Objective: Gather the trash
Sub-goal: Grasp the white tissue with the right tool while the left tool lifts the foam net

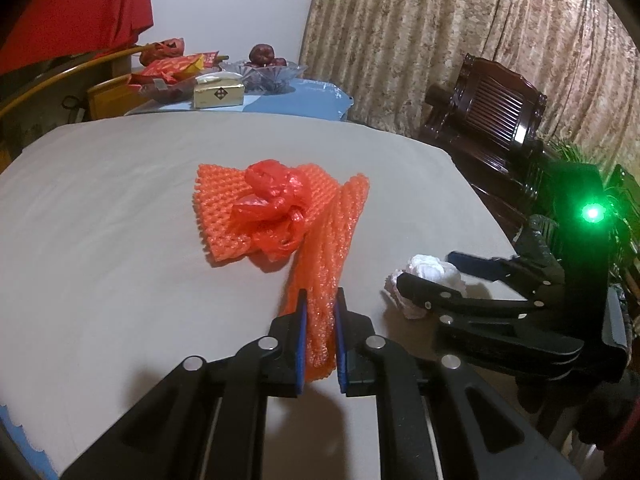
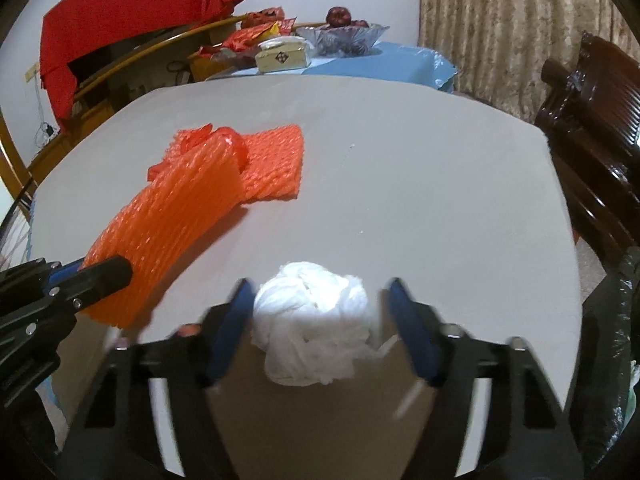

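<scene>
Two grippers work: the left gripper (image 1: 320,320) pinches the orange foam net (image 1: 320,264), and the right gripper (image 2: 320,320) sits half open around the white tissue ball (image 2: 316,320), just right of that net. Next, it likely squeezes and lifts.

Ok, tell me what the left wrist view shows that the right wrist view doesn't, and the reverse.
Only the left wrist view shows the crumpled red plastic bag lying on the flat orange foam net, a green light on the right gripper's body, and the left gripper head-on, its jaws shut on the long orange foam sleeve.

Only the right wrist view shows the right gripper with its jaws either side of the white tissue wad, a gap on the right.

Both show the grey table, sleeve, net, wad and fruit bowl.
</scene>
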`<action>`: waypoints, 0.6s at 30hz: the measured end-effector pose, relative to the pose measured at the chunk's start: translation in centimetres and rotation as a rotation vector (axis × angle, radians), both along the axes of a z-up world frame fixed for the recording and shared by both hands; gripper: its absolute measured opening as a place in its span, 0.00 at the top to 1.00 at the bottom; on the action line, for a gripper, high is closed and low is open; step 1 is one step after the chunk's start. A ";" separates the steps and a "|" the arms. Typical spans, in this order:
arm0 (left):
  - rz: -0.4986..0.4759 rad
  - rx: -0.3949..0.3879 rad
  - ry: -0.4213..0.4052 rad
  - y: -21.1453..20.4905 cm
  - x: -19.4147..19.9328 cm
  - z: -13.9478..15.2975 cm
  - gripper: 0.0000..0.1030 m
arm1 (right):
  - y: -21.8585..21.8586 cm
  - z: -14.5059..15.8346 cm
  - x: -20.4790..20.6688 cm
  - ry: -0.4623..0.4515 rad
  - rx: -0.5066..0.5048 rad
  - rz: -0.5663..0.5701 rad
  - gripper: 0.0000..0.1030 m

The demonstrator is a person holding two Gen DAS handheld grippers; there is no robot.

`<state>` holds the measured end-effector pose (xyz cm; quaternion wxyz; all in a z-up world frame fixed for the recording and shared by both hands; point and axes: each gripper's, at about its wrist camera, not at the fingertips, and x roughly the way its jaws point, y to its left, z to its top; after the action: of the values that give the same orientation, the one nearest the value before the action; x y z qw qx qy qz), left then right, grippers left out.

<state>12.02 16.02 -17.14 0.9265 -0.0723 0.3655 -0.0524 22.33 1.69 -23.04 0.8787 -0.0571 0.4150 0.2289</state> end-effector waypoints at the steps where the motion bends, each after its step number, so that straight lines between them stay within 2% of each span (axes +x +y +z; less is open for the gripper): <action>1: 0.000 0.001 -0.002 0.0 0.0 0.0 0.89 | 0.0 0.0 0.0 0.010 0.005 0.007 0.51; 4: -0.004 0.001 -0.009 -0.2 -0.2 0.1 0.89 | 0.0 0.1 -0.2 0.012 0.017 0.018 0.58; 7: -0.010 0.002 -0.017 -0.5 -0.3 0.4 0.89 | -0.3 0.5 -0.5 0.010 0.032 0.015 0.60; 18: -0.028 -0.005 -0.060 -1.7 -0.7 2.4 0.89 | -2.8 4.1 -1.9 -0.060 0.081 -0.014 0.61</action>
<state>11.28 14.30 -14.74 0.9361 -0.0676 0.3384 -0.0685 20.46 -1.15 -18.94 0.8940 -0.0257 0.3791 0.2376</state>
